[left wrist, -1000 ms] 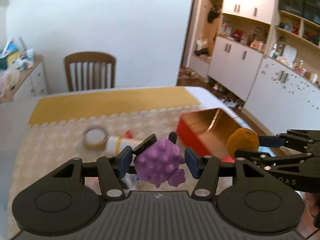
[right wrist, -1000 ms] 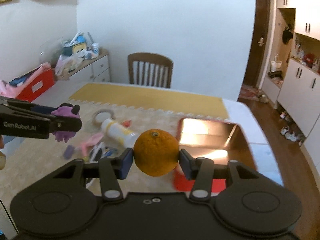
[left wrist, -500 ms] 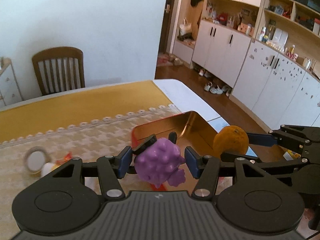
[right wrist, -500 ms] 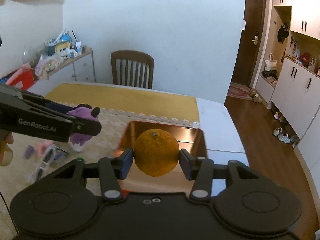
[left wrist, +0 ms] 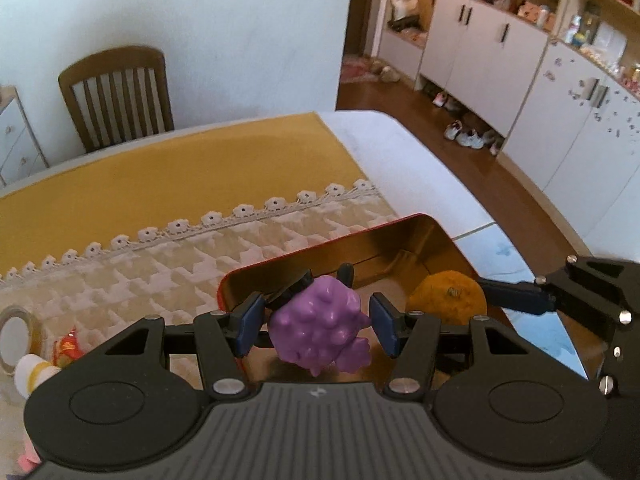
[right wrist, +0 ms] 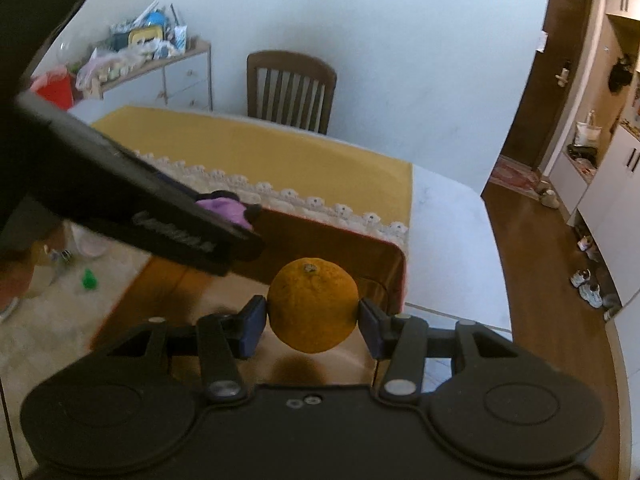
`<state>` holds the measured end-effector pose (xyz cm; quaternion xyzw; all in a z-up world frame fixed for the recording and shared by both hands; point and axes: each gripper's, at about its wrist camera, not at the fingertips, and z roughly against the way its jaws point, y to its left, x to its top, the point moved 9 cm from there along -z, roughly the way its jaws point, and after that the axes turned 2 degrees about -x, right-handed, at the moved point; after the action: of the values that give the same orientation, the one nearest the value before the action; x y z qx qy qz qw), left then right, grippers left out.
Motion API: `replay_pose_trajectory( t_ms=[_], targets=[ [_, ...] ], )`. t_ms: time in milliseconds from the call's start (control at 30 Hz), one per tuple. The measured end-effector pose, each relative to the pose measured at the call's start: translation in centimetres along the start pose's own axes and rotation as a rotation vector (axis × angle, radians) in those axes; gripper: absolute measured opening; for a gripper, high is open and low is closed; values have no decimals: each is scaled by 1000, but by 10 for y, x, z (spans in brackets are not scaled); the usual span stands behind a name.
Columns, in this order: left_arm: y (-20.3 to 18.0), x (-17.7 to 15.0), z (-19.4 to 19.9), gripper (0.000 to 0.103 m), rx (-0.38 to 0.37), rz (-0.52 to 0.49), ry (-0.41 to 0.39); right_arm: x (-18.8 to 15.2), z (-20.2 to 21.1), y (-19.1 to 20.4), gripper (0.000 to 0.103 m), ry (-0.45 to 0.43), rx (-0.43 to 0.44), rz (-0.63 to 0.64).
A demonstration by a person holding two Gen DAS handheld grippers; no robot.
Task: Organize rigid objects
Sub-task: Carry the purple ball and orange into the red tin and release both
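Note:
My left gripper (left wrist: 316,326) is shut on a bumpy purple grape-bunch toy (left wrist: 320,326) and holds it over the near left part of the red tin box (left wrist: 320,240) with a gold inside. My right gripper (right wrist: 312,322) is shut on an orange (right wrist: 313,305) and holds it above the box (right wrist: 340,232). In the left wrist view the orange (left wrist: 448,296) and the right gripper's blue finger (left wrist: 516,294) show at the right, over the box. In the right wrist view the left gripper crosses from the left with the purple toy (right wrist: 224,206) at its tip.
The box stands on a lace-edged cream mat (left wrist: 160,260) over a yellow cloth (left wrist: 160,172). A tape roll (left wrist: 16,332), a white bottle (left wrist: 32,372) and small items lie at the left. A wooden chair (left wrist: 116,96) stands behind the table. The table edge and floor are at the right.
Both grippers have moved right and down over the red box with their objects still held. The clutter on the mat has slid to the left of the views.

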<state>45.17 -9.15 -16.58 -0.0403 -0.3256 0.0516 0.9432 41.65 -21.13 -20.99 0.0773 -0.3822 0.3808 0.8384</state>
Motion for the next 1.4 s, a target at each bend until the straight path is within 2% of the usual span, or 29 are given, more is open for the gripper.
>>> replay_pose_trajectory(
  t_ms=[400,733,900,1233,1400],
  targets=[
    [-9,-2,-46,57,34,-36,65,-16,-25,2,49,62,37,59],
    [-2,-2,-60,58,30,20,90,-16,-22,1,51,62,42,59],
    [-1,-3,-55,58,45,33,91,-18,-20,-3,53,60,40,48],
    [0,-2,-20,58,61,14,20,-12,-9,-8,64,36,56,2],
    [-2,-5,6,58,61,-12,-30,-5,4,-12,65,19,63,-43]
  ],
)
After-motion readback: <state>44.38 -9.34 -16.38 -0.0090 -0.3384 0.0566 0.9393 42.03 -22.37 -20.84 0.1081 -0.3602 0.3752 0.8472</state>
